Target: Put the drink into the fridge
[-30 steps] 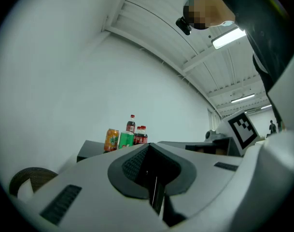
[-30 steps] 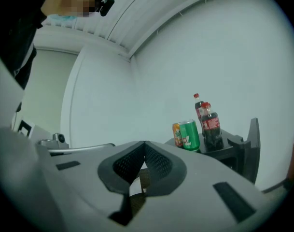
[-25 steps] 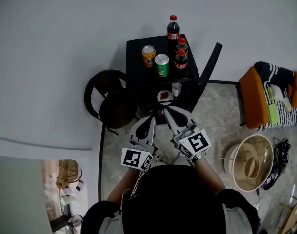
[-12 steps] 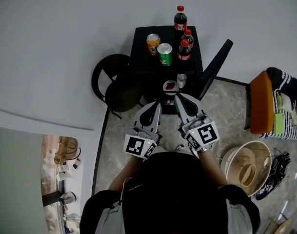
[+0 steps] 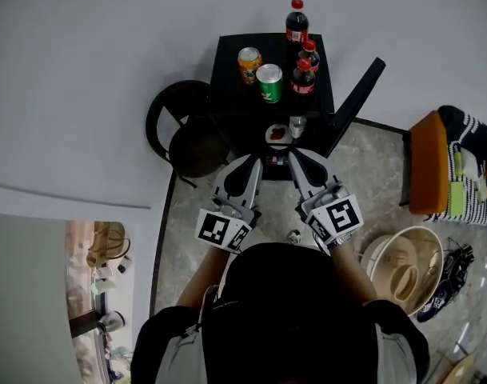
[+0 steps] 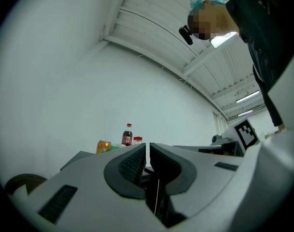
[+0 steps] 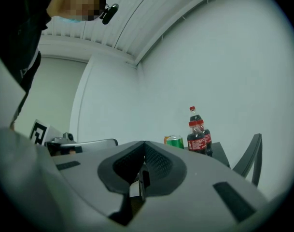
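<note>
Drinks first: five of them, all grouped on top of the black cabinet [image 5: 227,86] at the upper centre of the head view. There are three cola bottles with red caps, the back bottle [image 5: 297,22], the middle bottle [image 5: 309,56] and the front bottle [image 5: 302,78], lined up along the right side. To their left are two cans, an orange can [image 5: 249,64] and a green can [image 5: 269,83], just beside each other.

Below the cabinet's front edge in the picture sit one small bottle [image 5: 297,125] and one small dish [image 5: 277,134] with something red on it; what they stand on I cannot tell. One round black chair [image 5: 187,134] stands at the cabinet's left.

Now the hands. Two grippers are held side by side at the middle of the frame, both pointing up the picture at the cabinet and well short of the drinks. The left gripper [image 5: 255,162] has its jaws pressed together with nothing between them. The right gripper [image 5: 293,157] is also closed up and empty.
</note>
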`<state>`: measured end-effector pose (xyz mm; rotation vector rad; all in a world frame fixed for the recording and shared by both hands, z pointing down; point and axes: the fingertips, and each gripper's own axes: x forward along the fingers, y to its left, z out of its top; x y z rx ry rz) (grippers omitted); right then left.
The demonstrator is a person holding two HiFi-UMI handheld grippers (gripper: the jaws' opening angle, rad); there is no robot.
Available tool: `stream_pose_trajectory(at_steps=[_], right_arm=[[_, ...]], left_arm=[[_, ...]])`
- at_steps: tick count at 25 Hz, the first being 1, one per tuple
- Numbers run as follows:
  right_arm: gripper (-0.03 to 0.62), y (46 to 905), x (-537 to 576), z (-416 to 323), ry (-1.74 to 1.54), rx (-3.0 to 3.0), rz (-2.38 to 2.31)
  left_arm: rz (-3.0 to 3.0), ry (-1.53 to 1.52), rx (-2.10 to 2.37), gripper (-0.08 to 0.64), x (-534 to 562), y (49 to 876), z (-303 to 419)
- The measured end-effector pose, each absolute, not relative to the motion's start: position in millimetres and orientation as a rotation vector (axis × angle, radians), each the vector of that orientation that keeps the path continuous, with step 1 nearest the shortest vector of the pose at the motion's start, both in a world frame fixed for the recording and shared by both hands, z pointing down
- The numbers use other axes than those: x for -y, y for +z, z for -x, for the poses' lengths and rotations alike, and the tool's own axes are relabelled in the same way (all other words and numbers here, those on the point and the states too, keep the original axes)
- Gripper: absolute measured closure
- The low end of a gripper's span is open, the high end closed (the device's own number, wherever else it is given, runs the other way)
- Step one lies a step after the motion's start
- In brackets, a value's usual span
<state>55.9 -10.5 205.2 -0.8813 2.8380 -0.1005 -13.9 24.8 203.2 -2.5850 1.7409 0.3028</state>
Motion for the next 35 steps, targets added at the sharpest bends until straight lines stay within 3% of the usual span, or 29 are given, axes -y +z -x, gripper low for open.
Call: stream_pose_trajectory(at_steps=[5, 22, 35], right_arm=[[0.578, 223, 39, -47, -0.183, -2.865, 1.039], [0.578, 222, 129, 35, -0.139, -2.733, 1.427], [0.578, 225, 154, 38, -0.135, -2.520, 1.734]], left_arm=[[2.630, 0.273, -1.661, 0.544, 4, 211, 32], [2.901, 0.212, -1.190, 0.265, 148, 210, 131], [2.980, -0.060, -1.123, 0.248, 236, 242, 112]])
